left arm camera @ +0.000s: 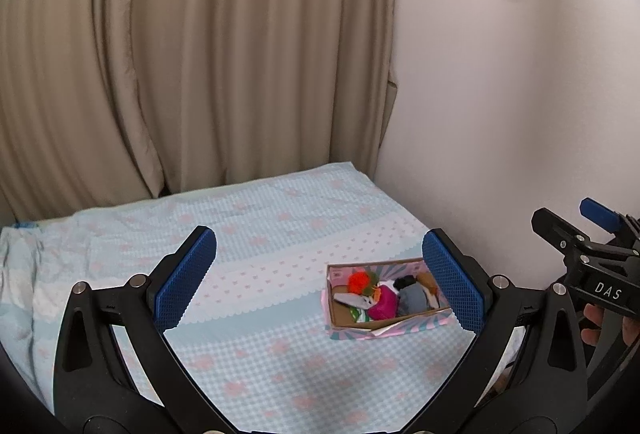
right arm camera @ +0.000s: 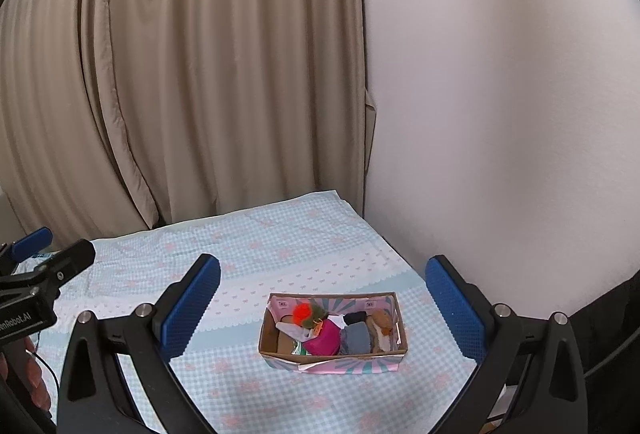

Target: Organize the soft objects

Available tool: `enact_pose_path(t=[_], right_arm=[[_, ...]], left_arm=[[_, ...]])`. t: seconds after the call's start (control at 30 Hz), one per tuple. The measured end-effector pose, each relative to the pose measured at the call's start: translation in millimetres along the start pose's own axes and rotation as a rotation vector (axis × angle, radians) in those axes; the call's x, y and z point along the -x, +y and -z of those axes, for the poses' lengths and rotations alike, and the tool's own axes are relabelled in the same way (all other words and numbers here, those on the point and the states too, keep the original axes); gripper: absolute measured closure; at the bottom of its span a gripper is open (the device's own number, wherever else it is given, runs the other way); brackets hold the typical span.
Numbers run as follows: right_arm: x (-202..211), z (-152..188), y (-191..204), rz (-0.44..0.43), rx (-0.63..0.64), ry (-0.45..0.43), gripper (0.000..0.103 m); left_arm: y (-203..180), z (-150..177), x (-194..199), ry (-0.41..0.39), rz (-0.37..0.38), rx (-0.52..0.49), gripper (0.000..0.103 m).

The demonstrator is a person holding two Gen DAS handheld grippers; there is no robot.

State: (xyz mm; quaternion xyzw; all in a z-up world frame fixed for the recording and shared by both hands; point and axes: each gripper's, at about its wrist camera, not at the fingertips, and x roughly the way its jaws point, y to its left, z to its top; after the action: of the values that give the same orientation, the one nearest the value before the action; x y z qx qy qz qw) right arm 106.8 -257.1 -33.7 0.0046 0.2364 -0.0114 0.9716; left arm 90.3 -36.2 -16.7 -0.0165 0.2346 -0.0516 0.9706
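Since the soft objects (right arm camera: 332, 334) all sit packed in the box (right arm camera: 344, 361) on the bed (right arm camera: 240, 258), I hold both jaws spread, empty, pulled back; sorting looks done.

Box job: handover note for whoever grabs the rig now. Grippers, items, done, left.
Left gripper: open, empty, held above the bed.
Right gripper: open, empty, also raised.
Cardboard box sits on the checked bedsheet near the wall. Inside: orange pom-pom, magenta item, grey cloth, brown plush.
Done: no soft items visible loose on the sheet.
Left: probably nothing; check areas out of view.
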Motion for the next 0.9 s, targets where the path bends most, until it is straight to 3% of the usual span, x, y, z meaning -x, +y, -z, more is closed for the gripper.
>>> enact_pose_path(t=[0.9], right_arm=[[4,2,-4,0.025,-0.015,-0.014,0.001]], left_arm=[[-8,-2,12,-0.046,-0.017,-0.022,0.0]])
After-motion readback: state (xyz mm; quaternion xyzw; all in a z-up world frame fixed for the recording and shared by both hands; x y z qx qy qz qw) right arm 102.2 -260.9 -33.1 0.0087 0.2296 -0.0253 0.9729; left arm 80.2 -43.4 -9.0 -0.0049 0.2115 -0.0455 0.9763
